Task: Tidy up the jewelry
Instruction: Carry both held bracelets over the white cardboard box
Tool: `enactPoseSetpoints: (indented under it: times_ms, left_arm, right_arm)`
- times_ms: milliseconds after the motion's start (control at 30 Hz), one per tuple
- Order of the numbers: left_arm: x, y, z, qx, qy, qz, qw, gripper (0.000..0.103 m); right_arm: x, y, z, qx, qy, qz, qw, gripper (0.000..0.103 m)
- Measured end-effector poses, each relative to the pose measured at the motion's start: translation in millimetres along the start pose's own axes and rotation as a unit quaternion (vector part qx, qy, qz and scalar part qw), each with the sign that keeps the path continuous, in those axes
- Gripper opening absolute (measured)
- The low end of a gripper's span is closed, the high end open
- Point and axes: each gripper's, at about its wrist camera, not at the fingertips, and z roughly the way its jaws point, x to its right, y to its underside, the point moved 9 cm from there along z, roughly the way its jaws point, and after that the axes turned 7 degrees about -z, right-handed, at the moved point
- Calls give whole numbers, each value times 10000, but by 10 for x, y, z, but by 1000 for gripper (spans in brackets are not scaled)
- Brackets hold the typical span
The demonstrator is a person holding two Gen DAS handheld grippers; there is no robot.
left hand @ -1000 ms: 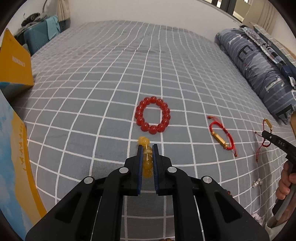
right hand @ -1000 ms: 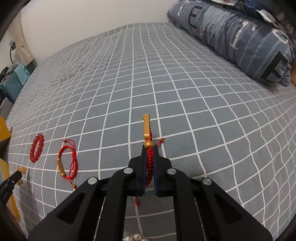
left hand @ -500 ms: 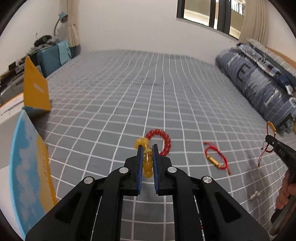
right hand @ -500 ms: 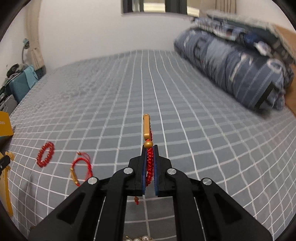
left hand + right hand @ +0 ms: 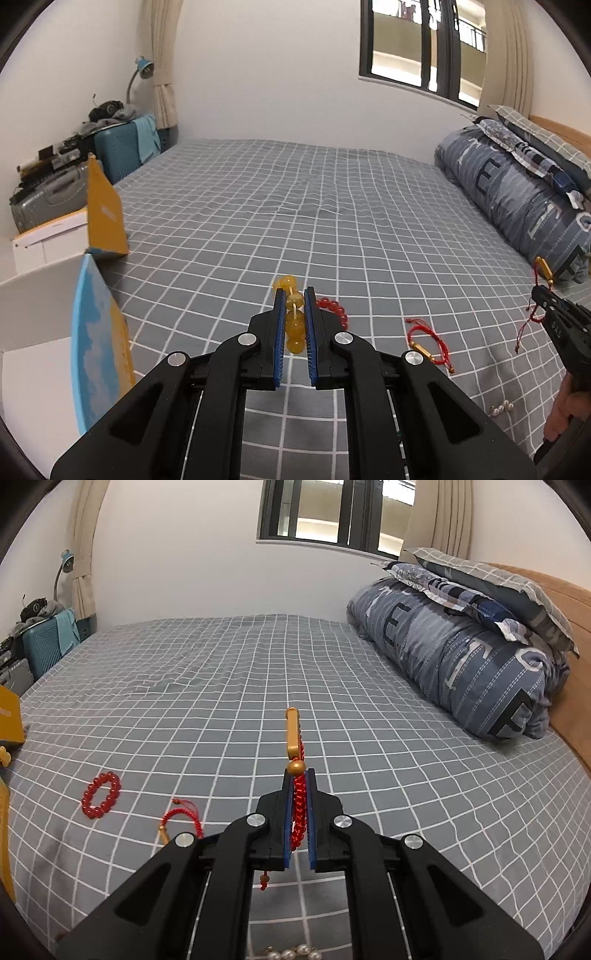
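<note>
My left gripper (image 5: 294, 295) is shut on a yellow bead bracelet (image 5: 293, 325) and holds it above the bed. My right gripper (image 5: 299, 775) is shut on a red cord bracelet with a gold tube (image 5: 293, 734), also lifted; it shows at the right edge of the left wrist view (image 5: 543, 295). A red bead bracelet (image 5: 101, 794) (image 5: 334, 310) and a second red cord bracelet (image 5: 183, 818) (image 5: 426, 341) lie on the grey checked bedsheet (image 5: 221, 701). Pearl pieces (image 5: 501, 408) (image 5: 291, 952) lie near the front.
An open box with a yellow and blue lid (image 5: 96, 332) and white inside (image 5: 33, 295) stands at the left. A second yellow box flap (image 5: 103, 214) is behind it. A rolled blue duvet (image 5: 461, 664) and pillows lie along the right. Suitcases (image 5: 122, 151) stand beyond the bed.
Both grippers have risen and tilted up with their bracelets still held. The view now takes in the wall and window, and the box at the left has come closer.
</note>
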Motion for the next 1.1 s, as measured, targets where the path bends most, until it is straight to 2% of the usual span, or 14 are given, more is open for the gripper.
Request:
enactPoseSetpoints:
  times_ms: [233,400,600,767,933,1100]
  left_arm:
    - [-157,-120,-191,-22,-69,-65,10000,9]
    - [-513,-179,-564,-22,-126,-147,9998,9]
    - [-1292,-241,-1031,25,-500,-513,9974,9]
    - [-2055,-107,-1259,-64,-986,-777,9921,9]
    - [-2909,242,-1433,-371,-1456,-1206,9813,9]
    - [-3486,443,-1517,-646,-1778,-1510,9703,9]
  right_arm:
    - [-241,-105,-137,-14,-191,26,9998,5]
    - [-684,-261,-367,104,-702,-60,9975,5]
    - [-1537,-497,-867,366,-1314,-418,9898,5]
    - [-2440,-565,-1277,435,-1951,-798,9766,5]
    - [-3432,-416,-1674,239,-2750,-1184,9538,5]
    - [-4209,-160,-1845,-60,-3105,-1706,9351,5]
